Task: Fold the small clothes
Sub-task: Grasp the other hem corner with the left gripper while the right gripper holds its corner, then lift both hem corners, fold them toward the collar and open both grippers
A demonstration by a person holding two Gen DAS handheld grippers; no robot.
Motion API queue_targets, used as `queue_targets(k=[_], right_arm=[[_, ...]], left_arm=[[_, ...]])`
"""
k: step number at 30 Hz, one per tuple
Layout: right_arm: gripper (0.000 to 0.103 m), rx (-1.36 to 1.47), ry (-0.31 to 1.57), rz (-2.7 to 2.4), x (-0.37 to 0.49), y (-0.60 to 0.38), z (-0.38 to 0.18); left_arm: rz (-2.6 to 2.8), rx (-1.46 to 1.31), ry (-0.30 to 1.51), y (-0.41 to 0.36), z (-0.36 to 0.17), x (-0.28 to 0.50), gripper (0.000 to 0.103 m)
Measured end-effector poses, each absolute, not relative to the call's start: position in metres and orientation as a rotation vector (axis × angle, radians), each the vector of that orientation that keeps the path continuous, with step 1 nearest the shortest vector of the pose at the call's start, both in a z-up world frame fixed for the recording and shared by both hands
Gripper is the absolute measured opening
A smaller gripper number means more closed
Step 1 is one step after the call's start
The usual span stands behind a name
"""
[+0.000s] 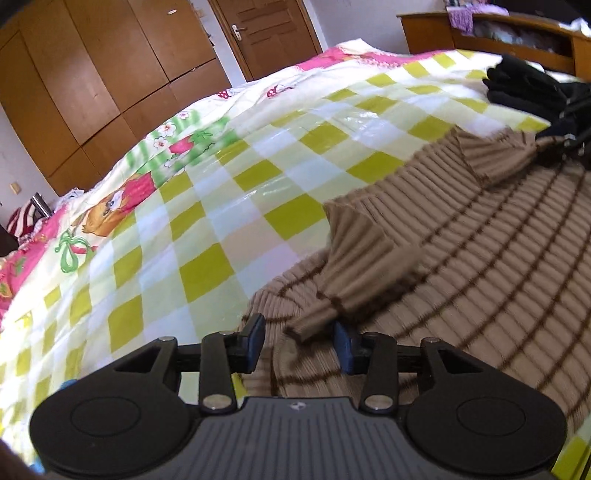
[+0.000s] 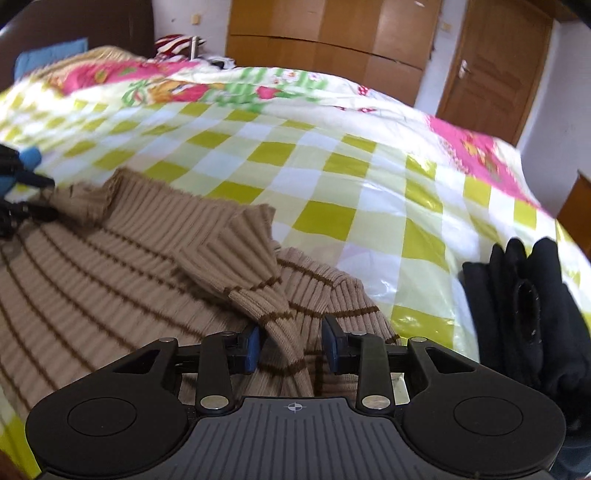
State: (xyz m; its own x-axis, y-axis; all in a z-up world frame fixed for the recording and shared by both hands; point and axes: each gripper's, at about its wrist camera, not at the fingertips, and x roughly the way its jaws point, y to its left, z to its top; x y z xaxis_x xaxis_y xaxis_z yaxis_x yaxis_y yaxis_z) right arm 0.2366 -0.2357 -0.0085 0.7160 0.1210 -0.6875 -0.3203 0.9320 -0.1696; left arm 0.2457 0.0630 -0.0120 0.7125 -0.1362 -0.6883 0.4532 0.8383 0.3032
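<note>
A beige ribbed sweater with thin brown stripes [image 1: 480, 277] [image 2: 92, 277] lies flat on the checked bed cover [image 1: 221, 206] [image 2: 332, 177]. Both its sleeves are folded in over the body. In the left wrist view one sleeve's cuff [image 1: 310, 326] lies between the fingers of my left gripper [image 1: 299, 341]; the pads stand apart from it, so the gripper is open. In the right wrist view the other sleeve's cuff [image 2: 275, 321] runs between the fingers of my right gripper [image 2: 291, 343], which is open too, with a gap beside the right pad.
A stack of folded black clothes [image 2: 524, 306] [image 1: 517, 85] sits on the bed to the right of the sweater. Wooden wardrobes [image 1: 92, 74] and a door [image 1: 266, 33] stand beyond the bed. A wooden headboard shelf [image 1: 498, 33] holds loose things.
</note>
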Motion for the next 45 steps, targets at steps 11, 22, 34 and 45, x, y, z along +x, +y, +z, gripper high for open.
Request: queue_targets(k=[11, 22, 34, 45], right_arm=[[0.012, -0.326, 0.733, 0.258, 0.259, -0.218, -0.015], [0.005, 0.125, 0.771, 0.222, 0.272, -0.271, 0.009], [0.014, 0.11, 0.842, 0.207, 0.31, -0.262, -0.021], [0.005, 0.256, 0.733, 0.209, 0.28, -0.278, 0.022]], left_arm=[[-0.401, 0.568, 0.67, 0.036, -0.023, 0.26, 0.05], [-0.314, 0.085, 0.807, 0.092, -0.011, 0.3, 0.022], [-0.302, -0.034, 0.853, 0.099, -0.021, 0.319, 0.026], [-0.258, -0.164, 0.799, 0.121, 0.01, 0.302, 0.022]])
